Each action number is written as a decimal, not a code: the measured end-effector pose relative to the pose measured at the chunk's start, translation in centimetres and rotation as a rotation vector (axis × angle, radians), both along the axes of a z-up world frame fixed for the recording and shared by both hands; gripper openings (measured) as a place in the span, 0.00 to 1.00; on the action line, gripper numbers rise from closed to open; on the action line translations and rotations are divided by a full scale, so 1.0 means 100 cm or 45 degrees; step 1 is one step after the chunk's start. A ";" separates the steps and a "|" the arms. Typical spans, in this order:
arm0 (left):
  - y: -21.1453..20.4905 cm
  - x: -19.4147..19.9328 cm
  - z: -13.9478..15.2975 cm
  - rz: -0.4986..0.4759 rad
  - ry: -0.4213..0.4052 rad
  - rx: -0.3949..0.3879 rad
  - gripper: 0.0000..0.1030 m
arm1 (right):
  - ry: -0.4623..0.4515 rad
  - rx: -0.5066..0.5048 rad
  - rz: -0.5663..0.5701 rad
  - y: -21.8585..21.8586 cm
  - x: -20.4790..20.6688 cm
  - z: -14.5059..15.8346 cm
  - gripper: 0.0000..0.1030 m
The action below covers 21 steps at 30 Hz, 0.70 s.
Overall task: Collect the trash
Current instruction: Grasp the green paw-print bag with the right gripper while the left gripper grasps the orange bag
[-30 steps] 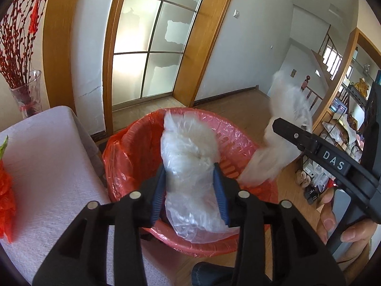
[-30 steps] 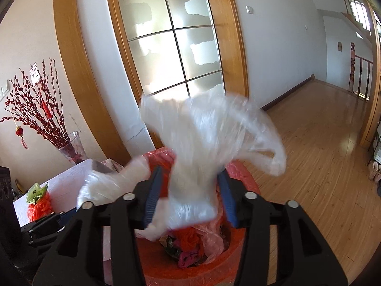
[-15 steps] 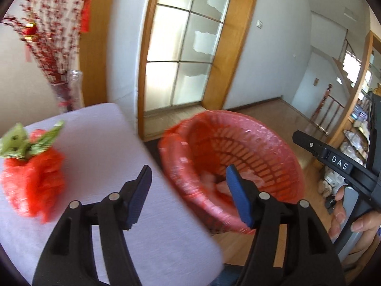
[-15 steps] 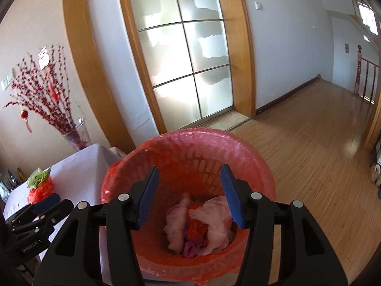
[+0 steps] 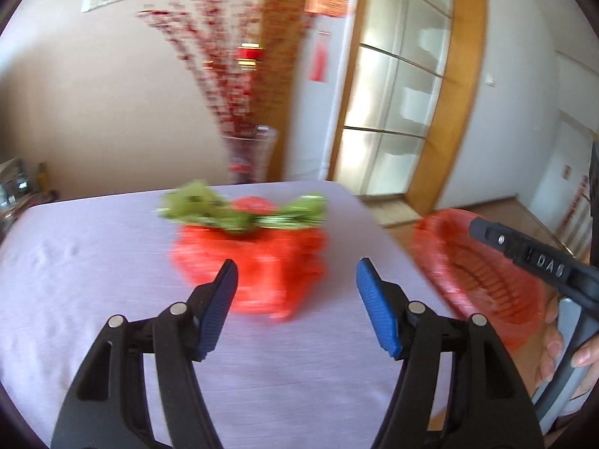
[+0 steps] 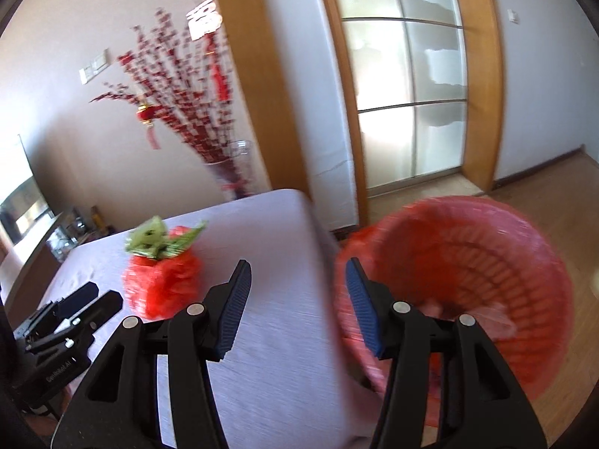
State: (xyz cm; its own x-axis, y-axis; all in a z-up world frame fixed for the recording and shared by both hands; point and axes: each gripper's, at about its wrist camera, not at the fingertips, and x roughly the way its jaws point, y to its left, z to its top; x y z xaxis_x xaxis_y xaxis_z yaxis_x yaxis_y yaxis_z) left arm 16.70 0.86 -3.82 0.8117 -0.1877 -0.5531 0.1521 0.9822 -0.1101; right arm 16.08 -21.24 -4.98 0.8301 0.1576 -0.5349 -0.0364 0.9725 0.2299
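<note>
A table (image 5: pixel 93 262) under a pale lilac cloth stands before a beige wall and a wood-framed frosted glass door (image 6: pixel 408 86). The left gripper (image 5: pixel 295 280) hovers over the cloth, jaws spread wide and holding nothing. Straight ahead of it, framed between the blue pads (image 5: pixel 221 299), lies a red wad (image 5: pixel 254 262) with crumpled green wrapping on top, resting on the cloth. The right gripper (image 6: pixel 297 284) is also spread and empty, poised over the table's edge; the wad (image 6: pixel 161 280) lies ahead to its left. The red-lined bin (image 6: pixel 486 280) stands just beside the table, to the right. The right gripper's arm reads "DAS" (image 5: pixel 550 263) in the left view. Behind the table stands a vase (image 6: pixel 236 172) of red berry branches.
</note>
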 end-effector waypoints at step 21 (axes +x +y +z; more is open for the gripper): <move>0.108 0.005 -0.003 0.217 0.031 -0.035 0.63 | 0.305 0.052 0.160 0.101 0.124 -0.040 0.25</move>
State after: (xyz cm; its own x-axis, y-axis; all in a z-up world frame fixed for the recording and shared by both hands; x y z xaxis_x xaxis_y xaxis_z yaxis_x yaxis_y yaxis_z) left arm 17.20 11.68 -4.14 0.8196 -0.0638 -0.5693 -0.0194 0.9901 -0.1390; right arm 28.48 -11.18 -8.97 0.6531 0.2767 -0.7049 -0.0958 0.9536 0.2856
